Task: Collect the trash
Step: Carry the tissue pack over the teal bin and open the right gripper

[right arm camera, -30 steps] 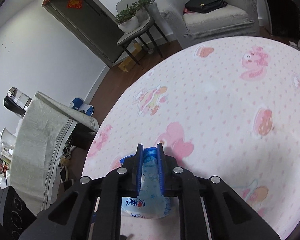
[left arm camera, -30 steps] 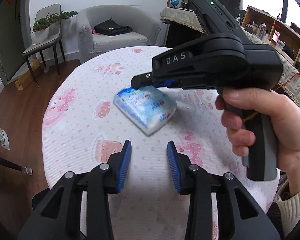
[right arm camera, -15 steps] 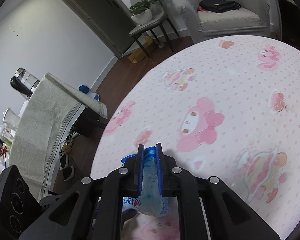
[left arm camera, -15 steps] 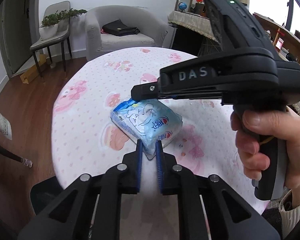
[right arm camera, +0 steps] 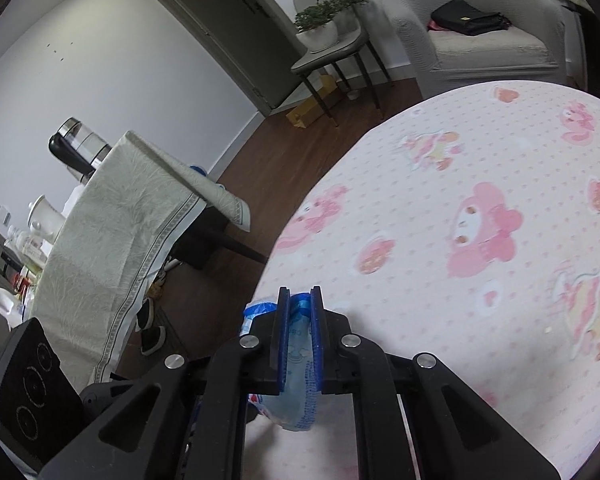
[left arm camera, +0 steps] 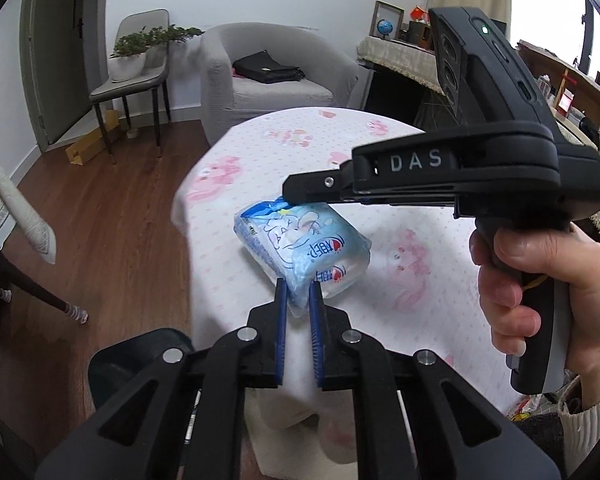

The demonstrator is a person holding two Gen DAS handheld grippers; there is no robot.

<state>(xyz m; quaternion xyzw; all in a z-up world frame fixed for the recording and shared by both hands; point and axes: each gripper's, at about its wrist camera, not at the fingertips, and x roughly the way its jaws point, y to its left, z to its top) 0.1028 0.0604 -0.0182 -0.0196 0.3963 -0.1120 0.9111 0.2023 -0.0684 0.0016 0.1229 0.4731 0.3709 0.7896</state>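
Step in hand looks like carrying the blue tissue pack [left arm camera: 300, 244] off the tabletop [left arm camera: 412, 248], with both claws on it at once. To do it well, the two grips should be kept moving together so the thin wrapper isn't stretched or torn, and nothing should be let go until a bin is underneath; no bin can be made out for sure in either view.

The left claw [left arm camera: 298, 300] is clenched on the pack's near corner, film pinched between the blue pads. The right claw [right arm camera: 299, 312] is clamped on the far end, wrapper bunched between its pads. So the pack is strung between the two claws, lifted just above the pink-patterned tabletop near its edge.
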